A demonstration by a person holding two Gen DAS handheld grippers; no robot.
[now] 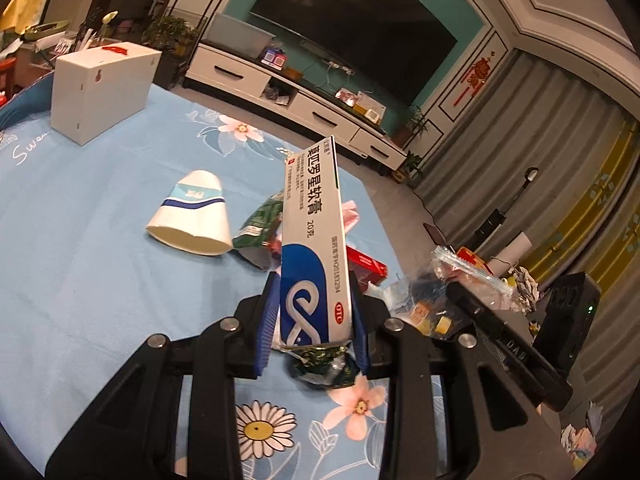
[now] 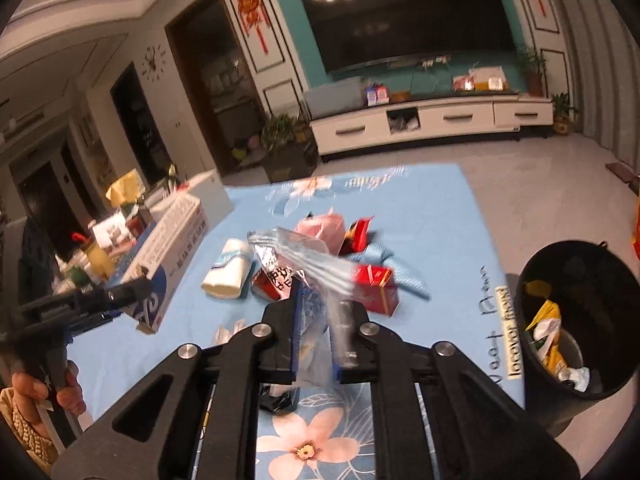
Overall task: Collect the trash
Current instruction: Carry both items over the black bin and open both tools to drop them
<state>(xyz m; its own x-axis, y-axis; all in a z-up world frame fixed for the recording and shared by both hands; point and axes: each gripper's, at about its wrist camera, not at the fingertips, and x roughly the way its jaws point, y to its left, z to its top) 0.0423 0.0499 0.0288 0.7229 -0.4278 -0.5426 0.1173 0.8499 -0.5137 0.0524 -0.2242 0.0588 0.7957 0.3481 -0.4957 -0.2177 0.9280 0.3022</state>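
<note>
My left gripper (image 1: 314, 320) is shut on a long white-and-blue ointment box (image 1: 312, 240) and holds it above the blue floral tablecloth (image 1: 80, 240). The box also shows in the right wrist view (image 2: 168, 248), at the left. My right gripper (image 2: 316, 344) is shut on a clear zip bag (image 2: 308, 268), lifted over the table. On the cloth lie a crushed paper cup (image 1: 192, 216), a green wrapper (image 1: 260, 224), a red box (image 2: 376, 284), a pink packet (image 2: 320, 228) and a dark foil wrapper (image 1: 324, 368). A black trash bin (image 2: 576, 320) with trash inside stands off the table's right edge.
A white box (image 1: 100, 88) stands at the table's far left corner. The right gripper with its bag (image 1: 472, 276) shows at the right of the left wrist view. A white TV cabinet (image 2: 432, 120) and a TV stand beyond the table. Curtains hang at the right.
</note>
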